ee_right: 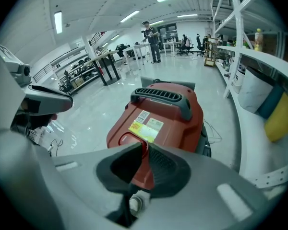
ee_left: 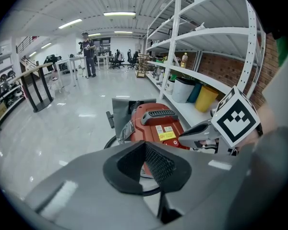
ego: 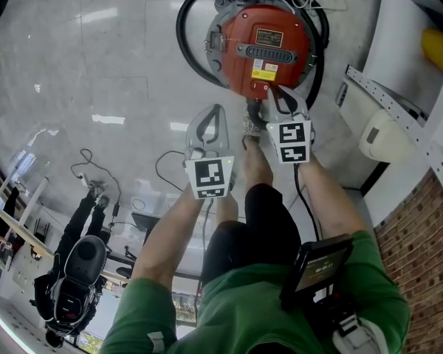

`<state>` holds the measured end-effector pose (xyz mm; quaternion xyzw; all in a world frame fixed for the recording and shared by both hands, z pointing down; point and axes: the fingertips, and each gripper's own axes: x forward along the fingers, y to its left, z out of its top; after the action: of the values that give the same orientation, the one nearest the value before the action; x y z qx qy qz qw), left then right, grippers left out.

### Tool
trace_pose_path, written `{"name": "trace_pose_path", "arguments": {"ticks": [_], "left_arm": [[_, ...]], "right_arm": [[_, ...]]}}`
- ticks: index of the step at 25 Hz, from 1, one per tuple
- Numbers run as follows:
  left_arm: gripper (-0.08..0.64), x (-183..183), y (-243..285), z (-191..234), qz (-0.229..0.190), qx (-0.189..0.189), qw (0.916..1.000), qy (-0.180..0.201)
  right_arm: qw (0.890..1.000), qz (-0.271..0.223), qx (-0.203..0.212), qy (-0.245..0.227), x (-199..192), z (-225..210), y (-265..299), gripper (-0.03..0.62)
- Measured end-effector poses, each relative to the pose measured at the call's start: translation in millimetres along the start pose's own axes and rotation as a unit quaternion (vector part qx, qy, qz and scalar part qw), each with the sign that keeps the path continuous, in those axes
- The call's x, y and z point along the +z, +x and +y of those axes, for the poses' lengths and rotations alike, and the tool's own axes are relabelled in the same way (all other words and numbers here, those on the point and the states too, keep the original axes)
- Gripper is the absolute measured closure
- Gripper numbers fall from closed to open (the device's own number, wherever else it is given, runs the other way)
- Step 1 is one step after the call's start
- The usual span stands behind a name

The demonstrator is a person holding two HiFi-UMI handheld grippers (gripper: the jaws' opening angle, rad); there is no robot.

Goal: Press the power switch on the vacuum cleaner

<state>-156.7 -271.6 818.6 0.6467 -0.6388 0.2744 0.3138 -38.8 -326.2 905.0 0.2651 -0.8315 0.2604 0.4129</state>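
Underneath, pale glossy floor (ego: 96, 65) all round the red vacuum cleaner (ego: 260, 46). White shelving (ego: 399, 113) just right of the vacuum cleaner. Black hose (ego: 184, 39) looped round its left side. Right gripper (ego: 272, 93) over the vacuum cleaner's near end, jaws pressed together with nothing between, tips down at the red power switch (ego: 260, 89); contact not clear. Left gripper (ego: 215, 113) short of that near end and to its left, clear of the casing, jaws likewise closed and empty.
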Motion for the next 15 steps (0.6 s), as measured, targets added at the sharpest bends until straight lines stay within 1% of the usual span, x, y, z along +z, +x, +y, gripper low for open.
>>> {"name": "trace_pose_path", "arguments": {"ticks": [5, 15], "left_arm": [[0.552, 2.4, 2.2, 1.6, 0.000, 0.001, 1.0000, -0.002], [0.552, 1.0, 2.7, 3.1, 0.003, 0.001, 1.0000, -0.002]], "right_arm": [[1.000, 0.009, -0.007, -0.007, -1.1, -1.1, 1.1, 0.561], [1.000, 0.024, -0.013, -0.006, -3.6, -2.2, 5.2, 0.560]]}}
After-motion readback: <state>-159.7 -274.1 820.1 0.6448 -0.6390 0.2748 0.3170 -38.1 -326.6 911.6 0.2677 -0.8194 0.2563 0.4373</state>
